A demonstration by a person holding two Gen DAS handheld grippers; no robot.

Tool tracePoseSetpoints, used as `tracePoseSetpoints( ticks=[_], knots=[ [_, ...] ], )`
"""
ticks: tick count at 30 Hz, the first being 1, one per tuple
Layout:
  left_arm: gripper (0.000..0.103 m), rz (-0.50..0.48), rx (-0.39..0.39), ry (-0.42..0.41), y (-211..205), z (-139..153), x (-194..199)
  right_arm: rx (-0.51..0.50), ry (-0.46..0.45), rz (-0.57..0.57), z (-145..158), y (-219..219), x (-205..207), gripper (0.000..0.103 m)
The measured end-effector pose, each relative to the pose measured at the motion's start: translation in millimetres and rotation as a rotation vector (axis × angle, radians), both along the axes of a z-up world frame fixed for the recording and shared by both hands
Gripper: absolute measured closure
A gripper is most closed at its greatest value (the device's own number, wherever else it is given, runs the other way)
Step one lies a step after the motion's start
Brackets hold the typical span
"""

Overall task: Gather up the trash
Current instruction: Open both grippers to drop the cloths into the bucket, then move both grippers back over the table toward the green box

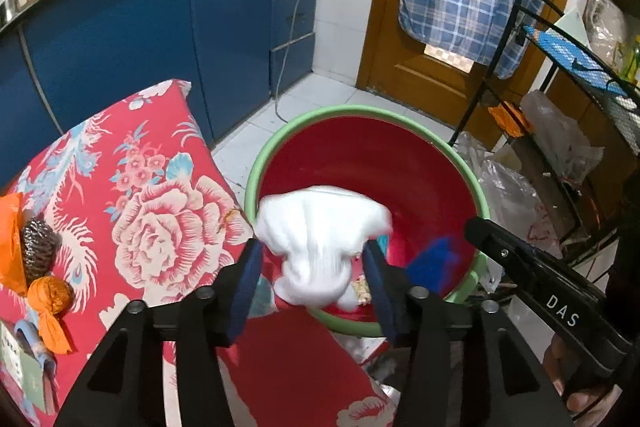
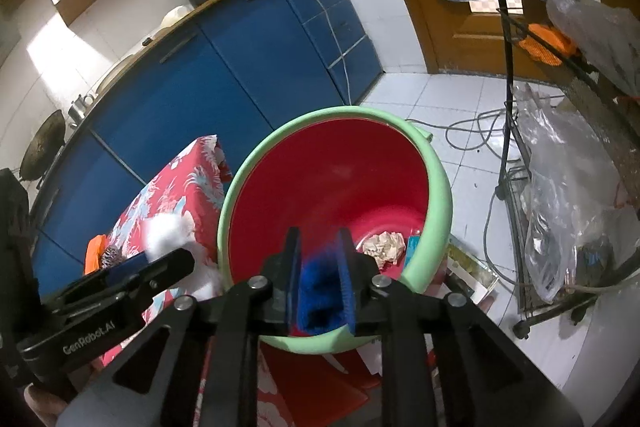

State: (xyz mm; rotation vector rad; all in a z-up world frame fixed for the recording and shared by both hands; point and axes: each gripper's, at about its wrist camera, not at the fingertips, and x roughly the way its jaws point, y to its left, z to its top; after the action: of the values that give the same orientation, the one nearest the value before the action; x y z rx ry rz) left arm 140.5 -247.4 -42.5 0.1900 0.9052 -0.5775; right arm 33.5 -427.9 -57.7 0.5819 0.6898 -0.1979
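Left gripper (image 1: 312, 267): I see its jaws wide apart, soft white wad (image 1: 320, 243) blurred between them, contact unclear.
Right gripper (image 2: 320, 267): clamped on fuzzy blue cloth (image 2: 320, 291).
Bucket (image 2: 436, 187): round, red inside, green rim; crumpled paper (image 2: 382, 245) at bottom.

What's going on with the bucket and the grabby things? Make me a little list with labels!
bin: red bucket with a green rim, standing on the tiled floor
left gripper: jaws apart, white crumpled wad between them, above the bucket
right gripper: shut on a blue fuzzy piece, above the bucket
already in bucket: crumpled paper ball
still on the red flowered cloth: orange wrapper, brown scrubber-like ball
whether the white wad is gripped or falling: cannot tell, it is blurred
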Motion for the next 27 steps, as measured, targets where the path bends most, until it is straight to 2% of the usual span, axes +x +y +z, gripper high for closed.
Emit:
tracePoseSetpoints(
  ticks=[14, 27],
  knots=[
    [0.046, 0.041, 0.011, 0.014, 10, -2, -1, 0.009, -0.003, -0.002, 3, 2, -2, 0.068],
    [0.045, 0.139, -0.013, 0.009, 54, 4, -2, -0.017, -0.025, 0.050, 23, 31, -8, 0.057]
  ],
)
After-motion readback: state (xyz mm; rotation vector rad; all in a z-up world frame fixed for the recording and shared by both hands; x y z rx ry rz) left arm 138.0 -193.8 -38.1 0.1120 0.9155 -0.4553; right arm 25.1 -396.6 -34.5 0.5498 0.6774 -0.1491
